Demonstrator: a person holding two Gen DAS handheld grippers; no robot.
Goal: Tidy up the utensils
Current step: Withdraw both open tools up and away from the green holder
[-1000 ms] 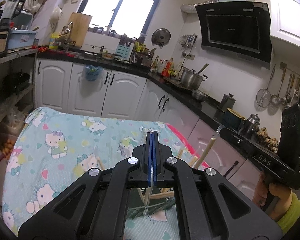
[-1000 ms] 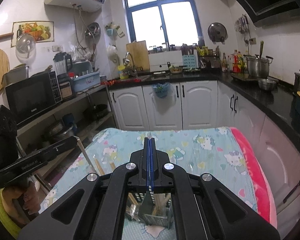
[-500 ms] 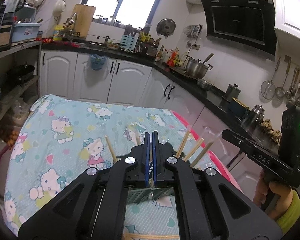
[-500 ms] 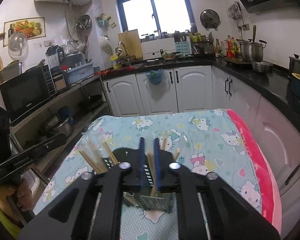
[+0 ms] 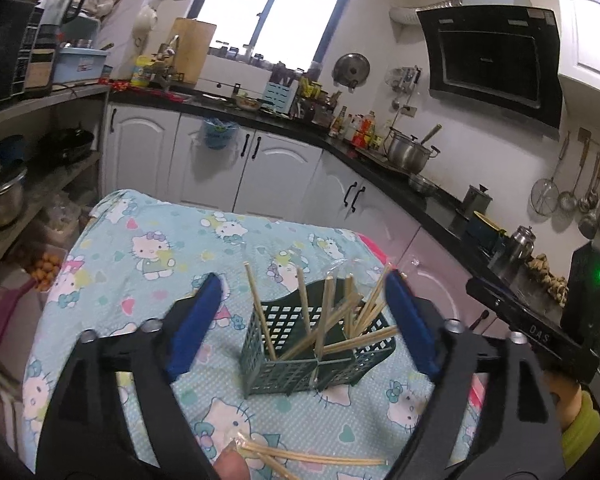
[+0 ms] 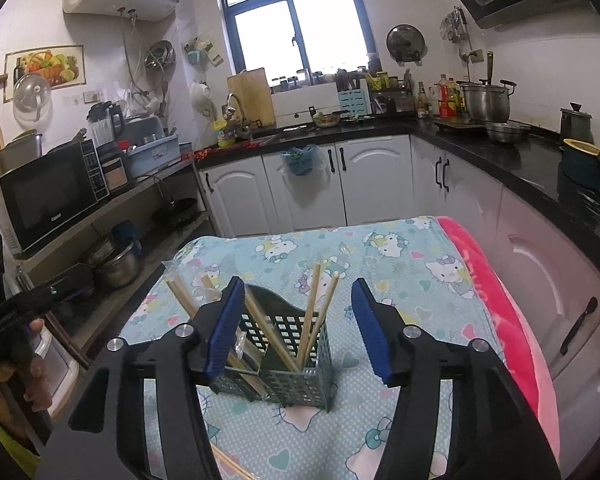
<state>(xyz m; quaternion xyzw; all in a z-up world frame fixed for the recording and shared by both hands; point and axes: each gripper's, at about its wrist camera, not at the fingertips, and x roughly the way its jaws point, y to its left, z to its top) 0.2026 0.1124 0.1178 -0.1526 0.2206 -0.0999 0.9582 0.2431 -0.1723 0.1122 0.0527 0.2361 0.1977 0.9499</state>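
The left tool point(image 5: 300, 320) has its blue pads wide apart and still opening, nothing pressed between them, though the green utensil basket point(image 5: 296, 360) shows in the gap beyond; the right tool point(image 6: 298, 328) is also opening, its pads standing apart with the same basket point(image 6: 292, 376) seen between and past them, not gripped; outward from the tools, the basket stands upright on the counter, which is draped in a pale blue cartoon-cat cloth point(image 5: 148, 264), and a number of wooden chopsticks point(image 5: 328, 320) already lean at loose angles in its compartments; a few more chopsticks point(image 5: 308, 458) lie flat on the cloth at the near edge of the left view, just beside a fingertip point(image 5: 230, 466) that pokes up there; a pink blanket point(image 6: 508, 320) edges the counter on the right; the step in hand looks like readying both tools for another pickup, the sorting partly done; the next move probably calls for lowering one tool to the loose chopsticks, aligning the pads across a thin stick lying flat on soft cloth, then closing gently so it does not roll or slip away.
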